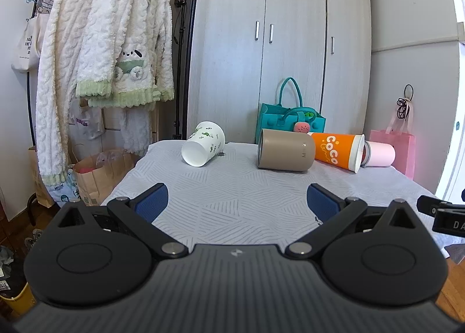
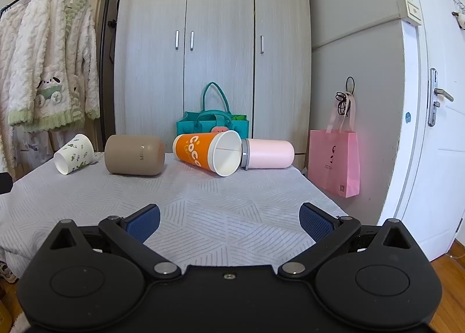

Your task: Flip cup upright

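Four cups lie on their sides in a row at the far end of the table with the grey striped cloth (image 2: 203,202). None of them stands up yet.

On the left is the small white paper cup with little green plants on it (image 1: 203,143). Its open mouth points down toward the cloth and toward us. Next comes the smooth brown cup (image 1: 286,149), then the tall orange paper cup with "CoCo" written on it (image 2: 207,152), then the pale pink bottle-shaped cup with a grey ring (image 2: 267,154). The orange cup's white mouth looks like it touches the pink one's grey ring.

The left gripper (image 1: 237,202) has its blue pads (image 1: 152,202) spread wide and holds nothing. The right gripper (image 2: 229,221) is spread wide too, and it is also empty. Both hang over the near part of the cloth, well apart from the cups.

I think the reach comes first. The white cup is the easy one for the left gripper. It should go in slowly and pinch the cup's side near the middle, gently, since paper squashes. Then lift a little before turning, so the rim does not drag on the cloth. The brown cup sits near, so keep clear of it. It might roll.
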Demonstrator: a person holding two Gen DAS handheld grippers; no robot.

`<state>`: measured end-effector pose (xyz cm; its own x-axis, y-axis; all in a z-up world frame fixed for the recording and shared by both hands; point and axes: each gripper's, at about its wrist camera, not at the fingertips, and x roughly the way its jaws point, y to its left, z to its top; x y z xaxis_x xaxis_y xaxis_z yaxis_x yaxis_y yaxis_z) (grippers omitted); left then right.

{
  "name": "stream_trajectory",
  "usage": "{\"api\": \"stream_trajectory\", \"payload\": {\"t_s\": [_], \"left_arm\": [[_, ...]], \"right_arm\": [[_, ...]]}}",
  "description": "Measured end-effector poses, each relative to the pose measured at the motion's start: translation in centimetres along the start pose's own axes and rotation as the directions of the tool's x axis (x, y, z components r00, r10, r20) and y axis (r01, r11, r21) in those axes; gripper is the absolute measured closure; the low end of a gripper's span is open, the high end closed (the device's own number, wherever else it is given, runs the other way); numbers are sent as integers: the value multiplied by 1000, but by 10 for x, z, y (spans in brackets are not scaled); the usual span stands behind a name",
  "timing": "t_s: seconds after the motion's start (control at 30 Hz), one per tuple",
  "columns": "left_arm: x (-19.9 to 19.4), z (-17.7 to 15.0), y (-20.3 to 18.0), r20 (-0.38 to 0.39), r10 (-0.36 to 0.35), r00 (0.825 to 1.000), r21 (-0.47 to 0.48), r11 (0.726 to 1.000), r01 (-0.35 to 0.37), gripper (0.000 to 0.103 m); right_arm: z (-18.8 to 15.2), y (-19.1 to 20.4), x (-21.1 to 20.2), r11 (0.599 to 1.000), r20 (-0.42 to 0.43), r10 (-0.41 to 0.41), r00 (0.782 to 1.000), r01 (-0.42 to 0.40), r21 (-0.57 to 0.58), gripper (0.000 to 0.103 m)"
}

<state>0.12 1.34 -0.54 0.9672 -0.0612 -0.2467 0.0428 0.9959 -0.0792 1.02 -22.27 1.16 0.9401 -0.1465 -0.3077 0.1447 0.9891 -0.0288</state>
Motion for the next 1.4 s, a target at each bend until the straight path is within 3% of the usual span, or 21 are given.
{"api": "stream_trajectory", "payload": {"t_s": [1.0, 1.3, 1.37, 1.4], "left_arm": [[4, 5, -4, -28, 21, 999, 12, 1000, -21, 0], [16, 20, 8, -79, 15, 997, -57, 998, -20, 0], [22, 25, 10, -101, 8, 995, -65, 998, -15, 0], [25, 26, 11, -114, 6, 993, -65, 998, -13, 0]], "right_arm": [[-1, 1, 3, 1000, -23, 24, 999, -24, 9, 0], [32, -2, 15, 987, -83, 152, 985, -156, -47, 0], [49, -6, 17, 968, -86, 234, 968, -240, -70, 0], [59, -7, 19, 949, -102, 294, 950, -303, -91, 0]]}}
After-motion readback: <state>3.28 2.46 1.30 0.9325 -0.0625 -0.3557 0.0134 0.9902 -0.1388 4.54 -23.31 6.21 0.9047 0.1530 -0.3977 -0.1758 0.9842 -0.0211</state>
